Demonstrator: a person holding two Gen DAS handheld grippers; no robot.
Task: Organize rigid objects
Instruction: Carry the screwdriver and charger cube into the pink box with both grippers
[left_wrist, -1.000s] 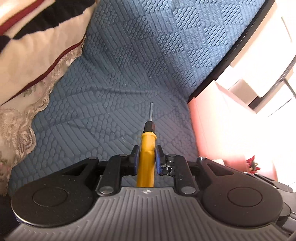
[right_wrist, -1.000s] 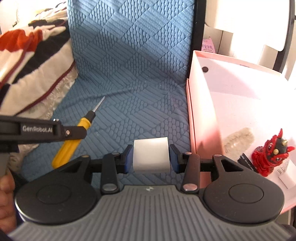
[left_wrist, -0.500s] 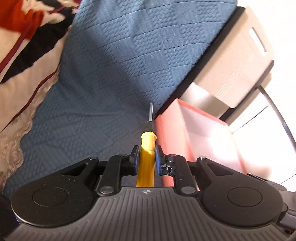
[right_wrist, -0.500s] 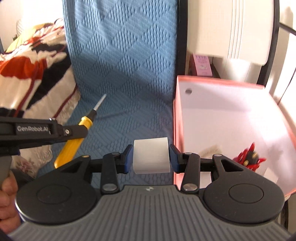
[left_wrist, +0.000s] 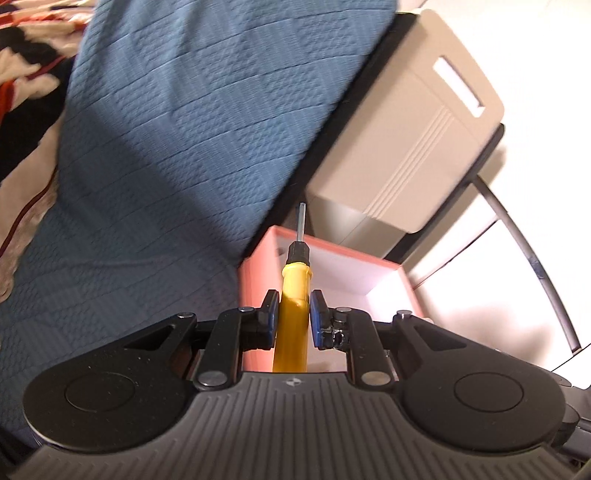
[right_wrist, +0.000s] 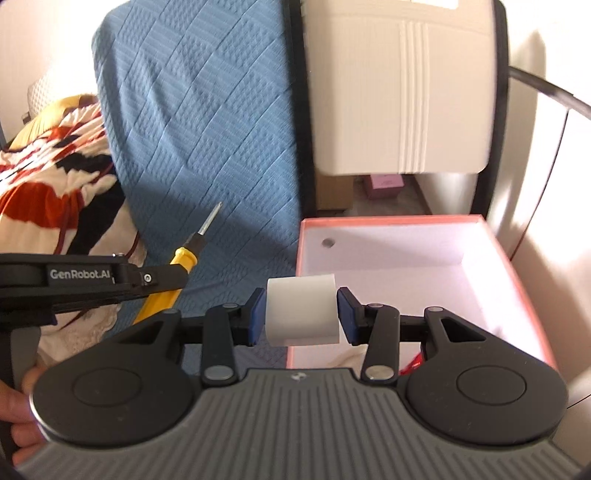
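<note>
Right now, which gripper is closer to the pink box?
Right. The right gripper, holding a white block, hangs at the pink box near its rim. The left gripper, holding the screwdriver, sits further left over the blue cover.

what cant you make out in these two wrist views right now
- Right wrist: the open pink cardboard box has its near floor hidden by the right gripper and its white block; a red scrap is unidentifiable.
- Left wrist: the yellow-handled screwdriver has its butt hidden under the left gripper.

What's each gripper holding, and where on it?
Left gripper: yellow screwdriver, clamped mid-handle. Right gripper: white block, pinched on its two side faces.
</note>
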